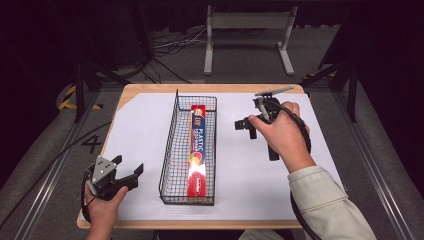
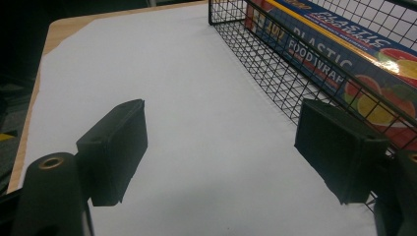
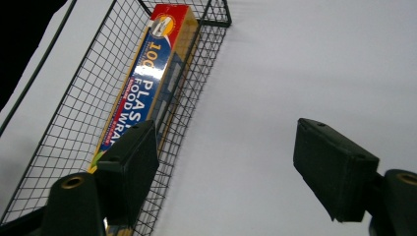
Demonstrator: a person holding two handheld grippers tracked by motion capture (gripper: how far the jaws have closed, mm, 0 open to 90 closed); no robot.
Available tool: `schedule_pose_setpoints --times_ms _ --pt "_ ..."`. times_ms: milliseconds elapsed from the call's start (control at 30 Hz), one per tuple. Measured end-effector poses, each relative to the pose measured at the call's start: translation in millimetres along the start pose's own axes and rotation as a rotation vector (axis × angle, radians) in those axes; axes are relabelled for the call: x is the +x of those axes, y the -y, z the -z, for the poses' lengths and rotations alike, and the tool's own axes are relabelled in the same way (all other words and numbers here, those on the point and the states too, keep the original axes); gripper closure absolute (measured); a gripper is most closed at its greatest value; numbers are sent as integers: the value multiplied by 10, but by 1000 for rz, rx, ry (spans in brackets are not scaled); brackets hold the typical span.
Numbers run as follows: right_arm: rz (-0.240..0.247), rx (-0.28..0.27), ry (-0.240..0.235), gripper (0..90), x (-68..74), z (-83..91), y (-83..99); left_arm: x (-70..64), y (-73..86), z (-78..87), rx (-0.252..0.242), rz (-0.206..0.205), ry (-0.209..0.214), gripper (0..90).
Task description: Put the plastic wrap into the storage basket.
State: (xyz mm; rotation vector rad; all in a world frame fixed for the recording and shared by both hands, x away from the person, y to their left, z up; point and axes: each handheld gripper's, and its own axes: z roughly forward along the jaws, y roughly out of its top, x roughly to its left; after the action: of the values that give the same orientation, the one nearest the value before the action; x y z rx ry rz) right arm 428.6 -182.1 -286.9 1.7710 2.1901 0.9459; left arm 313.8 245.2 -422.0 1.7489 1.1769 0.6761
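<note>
A long plastic food wrap box [image 1: 198,150], red, blue and yellow, lies lengthwise inside a black wire basket [image 1: 172,150] in the middle of the table. My left gripper [image 1: 129,174] rests low at the table's front left, open and empty, its jaws pointing toward the basket's near end. In the left gripper view the basket [image 2: 275,64] and the box [image 2: 339,59] are at the upper right, beyond the gripper [image 2: 226,152]. My right gripper [image 1: 245,125] hovers to the right of the basket, open and empty. The right gripper view looks past the open gripper [image 3: 236,167] at the box [image 3: 147,73] and the basket [image 3: 74,118].
White paper [image 1: 260,165] covers the wooden table [image 1: 150,89]. Behind the table stand a grey metal frame [image 1: 248,35] and loose cables [image 1: 170,42] on the floor. Dark stand legs flank the table on both sides.
</note>
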Motion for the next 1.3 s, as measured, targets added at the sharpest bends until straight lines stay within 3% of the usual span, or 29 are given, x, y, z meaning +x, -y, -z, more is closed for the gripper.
schedule_pose_setpoints --times_ms 267,467,667,933,1200,1300 --pt "0 -20 -20 240 -265 141 65 -13 -1 -8 -1 -3 1 204" --pt "29 -34 -18 238 -385 164 156 -10 1 -9 2 -6 2 205" --pt "82 -103 -56 228 -528 95 360 -16 4 -12 5 -7 5 205" --pt "90 -159 -75 228 -732 54 605 -14 2 -17 3 -11 6 205" --pt "115 -156 -54 223 -875 -33 795 -21 12 -14 2 -14 5 204" --pt "151 -146 -35 208 -927 -80 875 -14 19 -16 13 -11 3 205"
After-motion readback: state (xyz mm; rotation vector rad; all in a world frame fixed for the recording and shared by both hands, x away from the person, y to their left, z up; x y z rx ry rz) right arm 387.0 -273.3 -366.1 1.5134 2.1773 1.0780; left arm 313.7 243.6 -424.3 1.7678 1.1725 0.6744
